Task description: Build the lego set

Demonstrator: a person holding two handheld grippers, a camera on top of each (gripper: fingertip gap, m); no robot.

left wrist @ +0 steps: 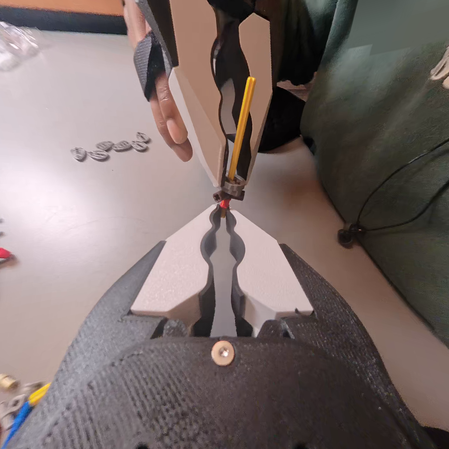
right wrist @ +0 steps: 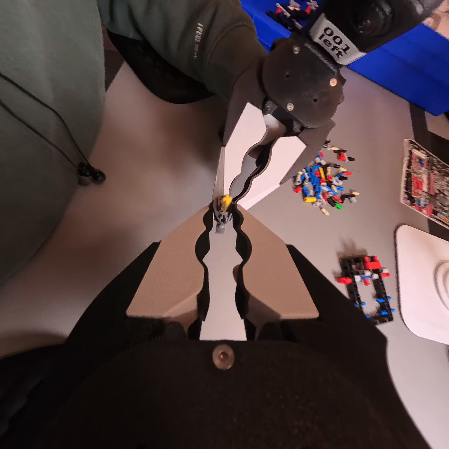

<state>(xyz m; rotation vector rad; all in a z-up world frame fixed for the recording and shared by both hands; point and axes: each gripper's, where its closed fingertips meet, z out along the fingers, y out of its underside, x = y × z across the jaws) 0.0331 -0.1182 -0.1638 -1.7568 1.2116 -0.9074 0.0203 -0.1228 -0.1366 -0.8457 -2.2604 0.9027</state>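
Observation:
A long yellow axle (left wrist: pixel 242 121) runs through a grey round gear (left wrist: pixel 232 187), a small black connector (left wrist: pixel 228 196) and a red bush (left wrist: pixel 225 203). My left gripper (left wrist: pixel 223 209) is shut on the axle's near end at the red bush. My right gripper (left wrist: pixel 233 181) comes from above, tip to tip with the left, shut on the grey gear. In the right wrist view my right gripper (right wrist: pixel 221 211) clamps the grey gear (right wrist: pixel 223 217), the yellow axle (right wrist: pixel 226 199) end-on. The left gripper (right wrist: pixel 224 197) meets it from the upper right. All is held above the table.
A row of small grey pieces (left wrist: pixel 111 148) and a clear bag (left wrist: pixel 14 46) lie on the grey table. A pile of mixed pieces (right wrist: pixel 323 179), a black frame build (right wrist: pixel 366 286), a booklet (right wrist: pixel 425 182), a blue bin (right wrist: pixel 401 73) and a white tray (right wrist: pixel 418 279) lie right. The person's green sweater (left wrist: pixel 376 145) is close. My left and right fingertips are right by each other.

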